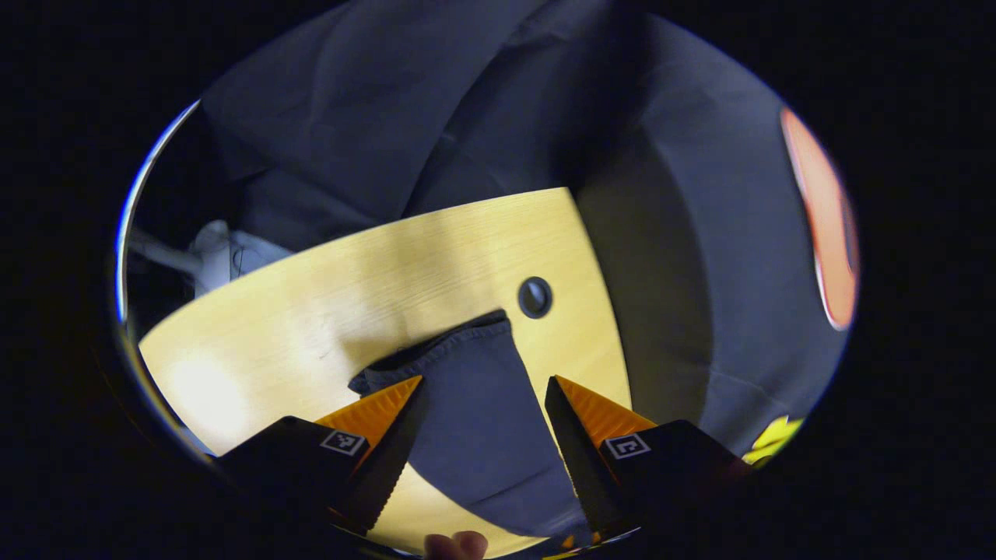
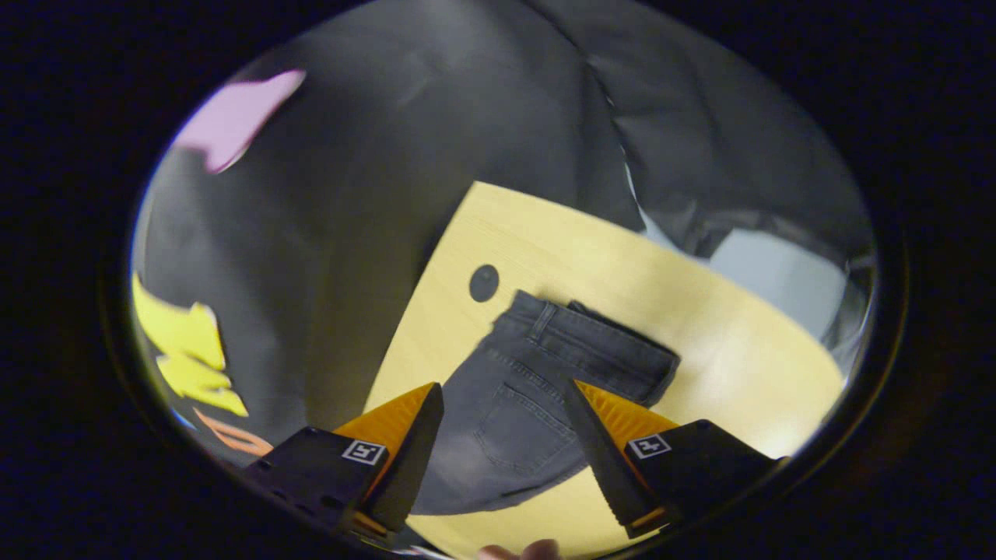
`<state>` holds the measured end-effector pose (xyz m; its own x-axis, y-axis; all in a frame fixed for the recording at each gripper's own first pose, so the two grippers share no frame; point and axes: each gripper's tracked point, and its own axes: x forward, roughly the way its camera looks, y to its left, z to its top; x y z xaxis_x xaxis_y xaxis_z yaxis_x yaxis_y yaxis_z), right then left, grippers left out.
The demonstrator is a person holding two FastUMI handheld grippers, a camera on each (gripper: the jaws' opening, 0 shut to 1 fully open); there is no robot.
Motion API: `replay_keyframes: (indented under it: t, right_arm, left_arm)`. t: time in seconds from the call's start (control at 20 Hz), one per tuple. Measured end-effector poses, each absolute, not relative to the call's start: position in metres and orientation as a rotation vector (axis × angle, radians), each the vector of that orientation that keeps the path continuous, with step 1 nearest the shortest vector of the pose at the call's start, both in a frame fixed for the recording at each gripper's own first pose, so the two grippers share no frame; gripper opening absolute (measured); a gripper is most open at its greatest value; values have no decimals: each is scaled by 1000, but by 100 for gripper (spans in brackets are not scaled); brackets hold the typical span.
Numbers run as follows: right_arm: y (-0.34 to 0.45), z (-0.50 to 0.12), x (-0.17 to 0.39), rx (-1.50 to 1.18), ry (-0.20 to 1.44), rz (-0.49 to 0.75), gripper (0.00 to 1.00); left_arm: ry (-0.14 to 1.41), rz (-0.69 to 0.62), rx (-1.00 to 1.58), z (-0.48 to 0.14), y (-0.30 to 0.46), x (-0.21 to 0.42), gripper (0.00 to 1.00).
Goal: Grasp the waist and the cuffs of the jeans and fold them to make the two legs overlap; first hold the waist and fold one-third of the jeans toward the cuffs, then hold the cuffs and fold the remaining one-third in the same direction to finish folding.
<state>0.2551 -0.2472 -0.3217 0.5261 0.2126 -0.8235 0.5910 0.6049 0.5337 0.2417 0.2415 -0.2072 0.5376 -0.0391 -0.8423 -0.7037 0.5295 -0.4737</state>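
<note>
Dark grey jeans lie flat on a pale wooden table (image 1: 311,311). In the left gripper view the cuff end of the jeans (image 1: 482,404) reaches away between my fingers, its hem near the table's far side. My left gripper (image 1: 486,389) hovers above it, open, holding nothing. In the right gripper view the waist end of the jeans (image 2: 545,373) shows its waistband, belt loops and a back pocket. Above that pocket area my right gripper (image 2: 506,397) is open and empty.
A round dark cable hole (image 1: 534,297) sits in the table just past the cuffs; the hole (image 2: 483,283) also lies beside the waistband. Black cloth hangs around the table. A white stand (image 1: 214,253) is off the far left edge. A fingertip (image 1: 457,544) shows at the bottom.
</note>
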Motion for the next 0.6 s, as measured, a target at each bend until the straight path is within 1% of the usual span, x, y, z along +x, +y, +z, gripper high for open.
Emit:
replay_keyframes:
  t: [0.15,0.3,0.4,0.55,0.6]
  right_arm:
    - [-240,-264,239,637,853,-198,97]
    - [-236,-224,202,374,694,-204,98]
    - [-224,-207,176,253,635,-187,98]
    - [-201,-197,138,163,579,-133,98]
    - [-193,-198,132,165,561,-128,98]
  left_arm:
    - [782,295,-701,-138,216,232,96]
    - [602,149,-437,-91,172,211,96]
    - [497,73,-288,-84,139,190,96]
    - [420,-7,-207,-86,97,150,96]
    - [406,-23,-196,-91,83,133,100]
